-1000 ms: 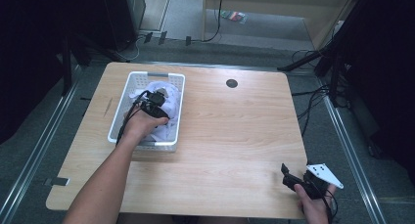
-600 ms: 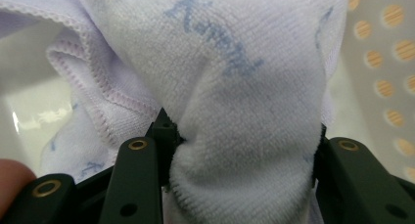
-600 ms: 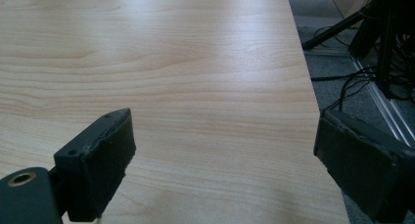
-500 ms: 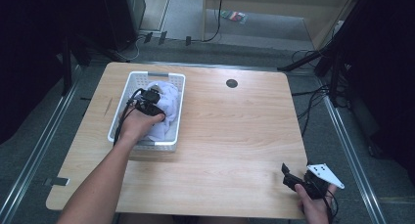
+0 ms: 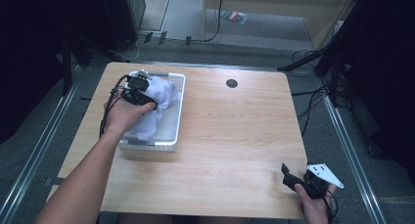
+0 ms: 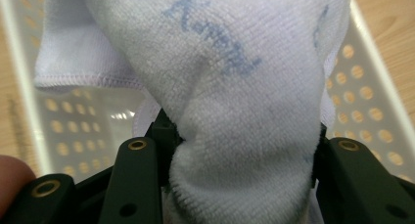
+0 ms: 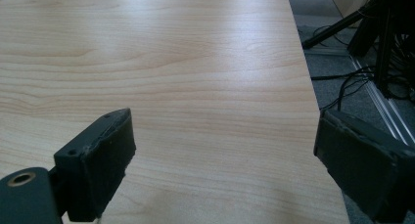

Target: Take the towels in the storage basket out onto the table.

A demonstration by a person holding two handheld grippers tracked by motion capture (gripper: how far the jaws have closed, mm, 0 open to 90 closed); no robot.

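**Towel coming up out of the basket**

Your left gripper [image 5: 147, 100] has risen since a second ago, jaws just closed on the white terry cloth towel [image 5: 155, 104], which bunches over the white perforated plastic basket [image 5: 177, 117].

Left gripper view: cloth [image 6: 244, 101] pinched tight between both jaws.

Right gripper view: your right gripper [image 7: 222, 158] gapes wide, empty, over the light wooden table [image 7: 195, 62].

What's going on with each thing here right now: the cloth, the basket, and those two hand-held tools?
Left tool: shut on the white cloth, over the basket.
White cloth: bunched between the jaws, partly lifted, its lower part hanging into the basket.
Basket: upright on the table, open-topped.
Right tool: open, holding nothing, by the table's near right corner.
Table: bare wood beyond the basket.
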